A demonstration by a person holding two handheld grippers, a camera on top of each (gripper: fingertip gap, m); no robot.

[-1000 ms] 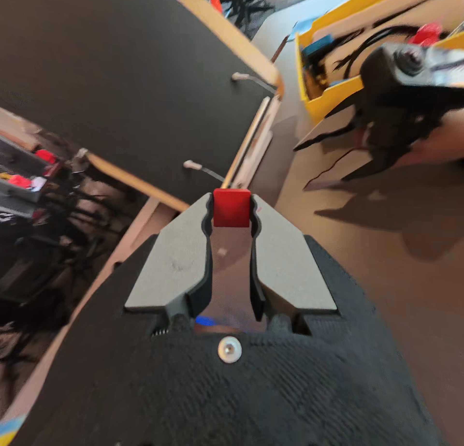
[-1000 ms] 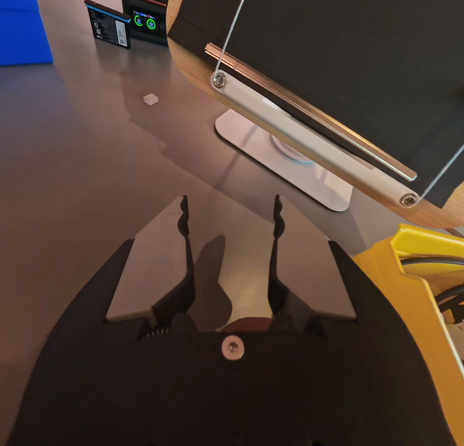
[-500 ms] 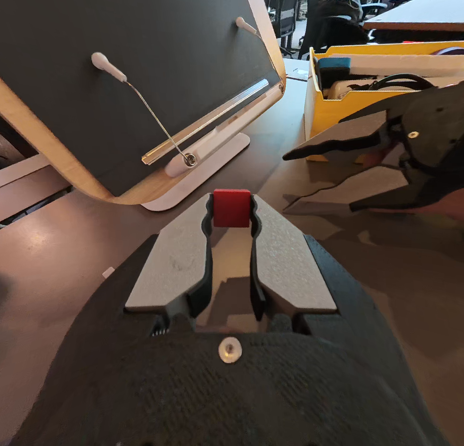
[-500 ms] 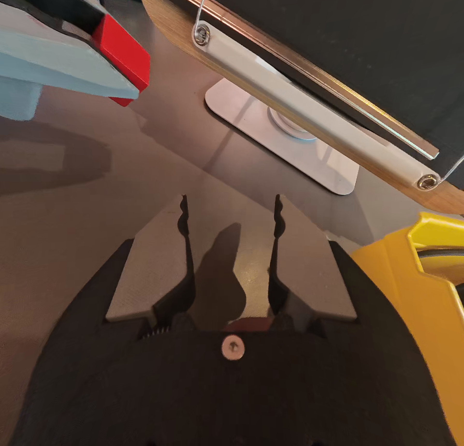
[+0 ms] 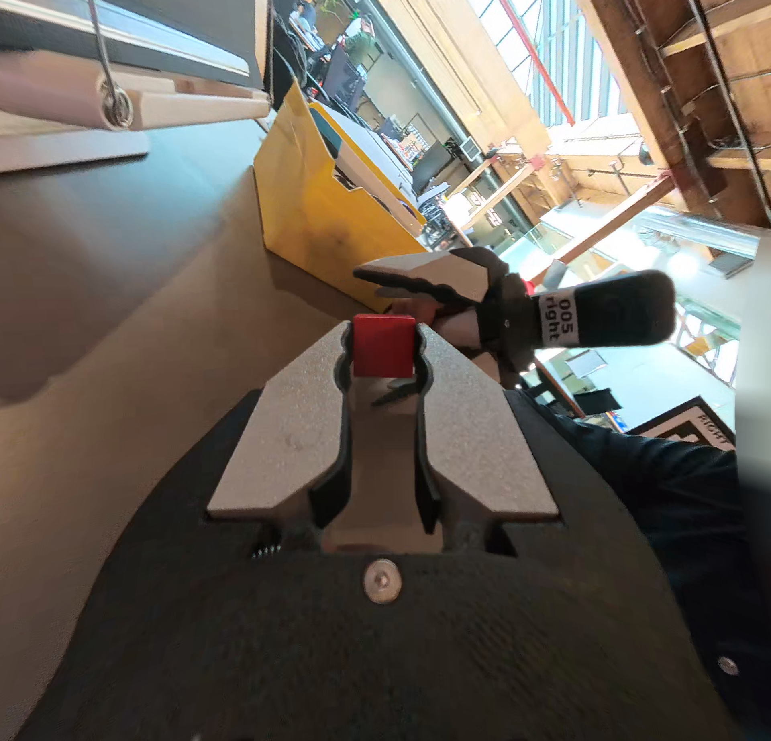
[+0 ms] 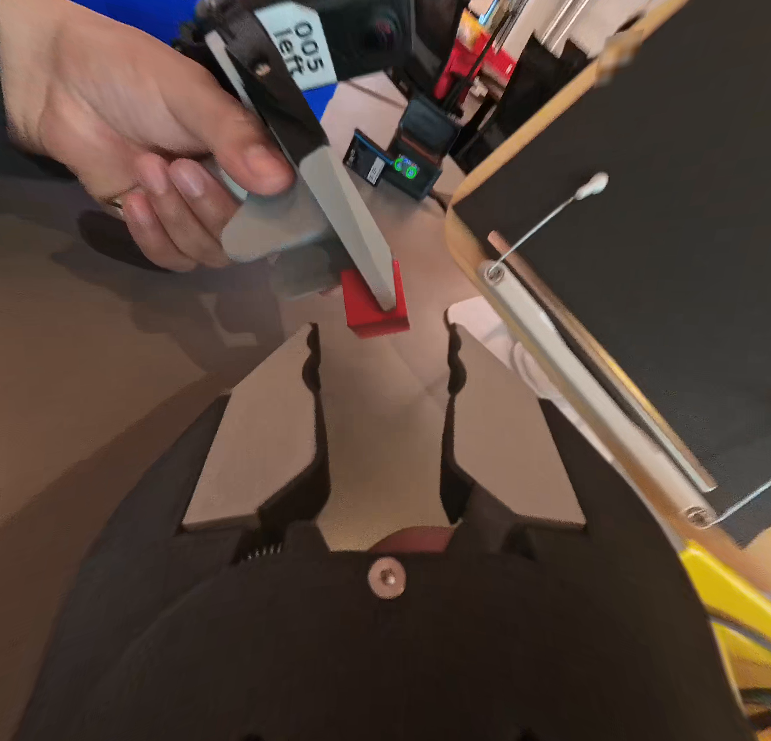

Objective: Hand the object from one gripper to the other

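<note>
Right now the left gripper (image 5: 383, 345) is clamped on a small red block (image 5: 383, 345), which sits pinched between the very tips of its two grey fingers (image 5: 292, 441) and stands out past them. Seen from the right wrist view, that same gripper comes in from the upper left, a bare hand (image 6: 125, 136) wrapped round its handle, with the red block (image 6: 367, 308) at the end of its tilted fingers, in the air above the brown table (image 6: 104, 387). The right gripper (image 6: 381, 345) has its fingers spread wide with nothing between them; the block hangs just in front of the gap between their tips, not yet inside it and touching neither finger. From the left wrist view the right gripper (image 5: 371, 283) shows just beyond the block, lying sideways, a dark sleeve (image 5: 667, 491) behind it. A yellow box (image 5: 308, 216) stands on the table near both tools, and a black board on a stand (image 6: 626, 178) leans at the right of the right wrist view, with a small dark device with green lights (image 6: 411, 174) farther back
</note>
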